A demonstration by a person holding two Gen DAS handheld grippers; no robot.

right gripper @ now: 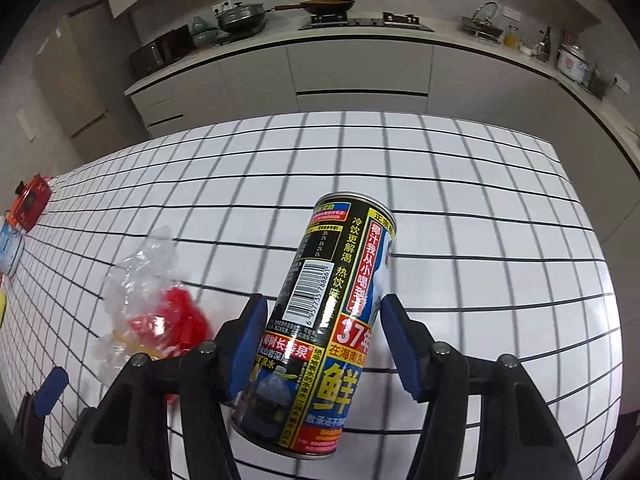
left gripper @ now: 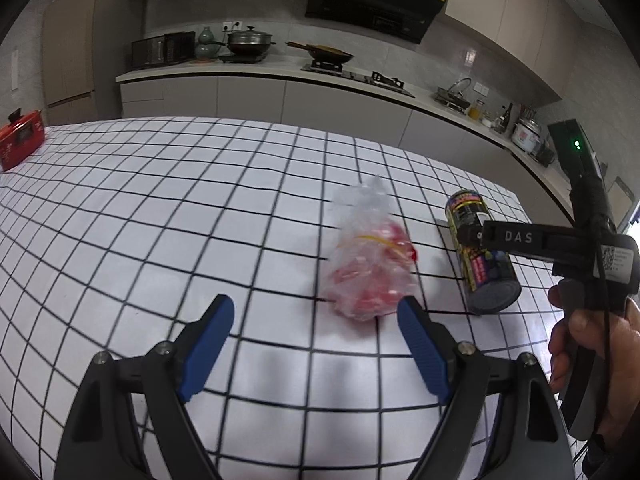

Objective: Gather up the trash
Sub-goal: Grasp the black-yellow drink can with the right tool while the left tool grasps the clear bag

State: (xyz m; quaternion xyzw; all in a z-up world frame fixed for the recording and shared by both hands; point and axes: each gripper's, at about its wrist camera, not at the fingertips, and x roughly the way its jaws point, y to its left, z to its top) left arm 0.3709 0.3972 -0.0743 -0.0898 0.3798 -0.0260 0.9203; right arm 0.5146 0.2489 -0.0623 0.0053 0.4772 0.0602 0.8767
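Left gripper [left gripper: 316, 314] jaws wide apart, nothing between them, low over the checked tablecloth [left gripper: 160, 208]. Clear plastic bag [left gripper: 370, 256] with red contents sits just ahead; the right-hand blue pad [left gripper: 420, 348] is just beside its near end. Black drink can [left gripper: 482, 252] lies on its side right of the bag. Right gripper [left gripper: 472, 236] is over the can. Red box [left gripper: 22, 142] far left of the bag.

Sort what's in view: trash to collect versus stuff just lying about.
Trash to collect:
- drink can, lying on the checked tablecloth
- crumpled plastic bag with red scraps inside

Just lying about:
- red box at the table's far edge
- pots on the counter
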